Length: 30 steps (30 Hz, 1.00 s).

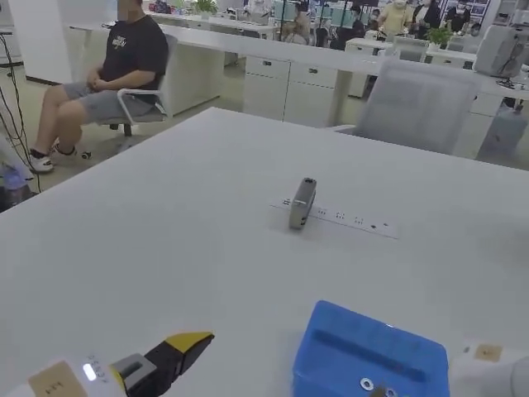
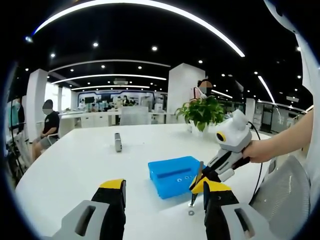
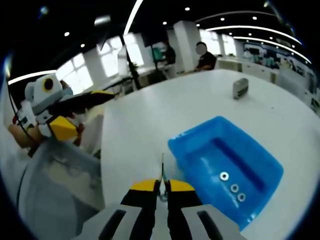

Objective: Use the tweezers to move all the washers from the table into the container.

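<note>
- The left gripper (image 2: pixel 163 185) holds nothing; its yellow-tipped jaws stand wide apart above the white table (image 1: pixel 165 248).
- The right gripper (image 3: pixel 161 186) has its jaws drawn narrow, pinched on a pair of thin metal tweezers (image 3: pixel 162 172).
- In the left gripper view the tweezers point down at the table, just beside the container's outer wall and outside it.
- One small metal ring washer (image 2: pixel 191 212) lies on the bare table right under the tweezers' tips. Whether the tips touch it cannot be told.
- The blue rectangular plastic container (image 3: pixel 200 150) sits on the table just ahead and to the right of the right gripper's jaws.
- Three small metal washers (image 3: pixel 234 188) lie in a short row on the container's floor, well apart from the tweezers' tips.
- Farther along the table a white power strip (image 1: pixel 347 219) lies flat with a grey adapter (image 1: pixel 302 203) on its end.
- A person (image 1: pixel 124 58) sits on a chair beyond the table's far left corner.
</note>
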{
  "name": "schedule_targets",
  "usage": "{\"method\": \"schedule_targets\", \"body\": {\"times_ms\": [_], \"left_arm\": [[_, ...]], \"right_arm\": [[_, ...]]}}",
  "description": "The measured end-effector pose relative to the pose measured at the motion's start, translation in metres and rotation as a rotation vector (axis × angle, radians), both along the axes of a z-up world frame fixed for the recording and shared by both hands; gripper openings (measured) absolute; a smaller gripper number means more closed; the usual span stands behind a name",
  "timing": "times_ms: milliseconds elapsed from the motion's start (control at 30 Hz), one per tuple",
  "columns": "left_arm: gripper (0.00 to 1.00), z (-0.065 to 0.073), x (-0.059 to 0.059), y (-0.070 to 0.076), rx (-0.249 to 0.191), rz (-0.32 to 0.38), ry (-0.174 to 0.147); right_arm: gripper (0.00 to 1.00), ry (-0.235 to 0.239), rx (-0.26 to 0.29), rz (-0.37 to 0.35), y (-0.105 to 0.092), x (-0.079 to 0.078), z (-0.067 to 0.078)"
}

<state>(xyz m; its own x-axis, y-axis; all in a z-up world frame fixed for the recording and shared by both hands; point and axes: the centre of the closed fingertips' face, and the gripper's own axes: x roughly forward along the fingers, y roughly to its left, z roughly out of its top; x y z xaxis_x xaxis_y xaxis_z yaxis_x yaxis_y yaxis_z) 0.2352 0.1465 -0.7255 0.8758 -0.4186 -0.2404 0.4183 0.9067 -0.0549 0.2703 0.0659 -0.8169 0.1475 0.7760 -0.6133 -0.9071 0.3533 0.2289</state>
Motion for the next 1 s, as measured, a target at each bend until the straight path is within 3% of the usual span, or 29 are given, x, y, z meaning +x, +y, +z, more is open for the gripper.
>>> {"method": "schedule_targets", "body": {"times_ms": [167, 267, 533, 733, 1000], "left_arm": [[0.62, 0.0, 0.0, 0.0, 0.001, -0.002, 0.002], [0.62, 0.0, 0.0, -0.001, 0.003, -0.005, 0.002], [0.62, 0.0, 0.0, -0.001, 0.004, -0.002, 0.001], [0.62, 0.0, -0.001, 0.0, 0.003, -0.001, 0.001], [0.62, 0.0, -0.001, -0.002, 0.005, -0.009, 0.002]], "right_arm": [[0.04, -0.006, -0.005, 0.018, 0.002, -0.004, 0.0], [0.04, -0.039, -0.027, 0.043, 0.002, -0.006, 0.0], [0.03, -0.203, -0.093, 0.192, 0.007, -0.018, -0.001], [0.03, -0.227, -0.09, 0.153, 0.005, -0.018, 0.001], [0.03, -0.266, -0.03, 0.119, 0.004, -0.008, 0.031]]}}
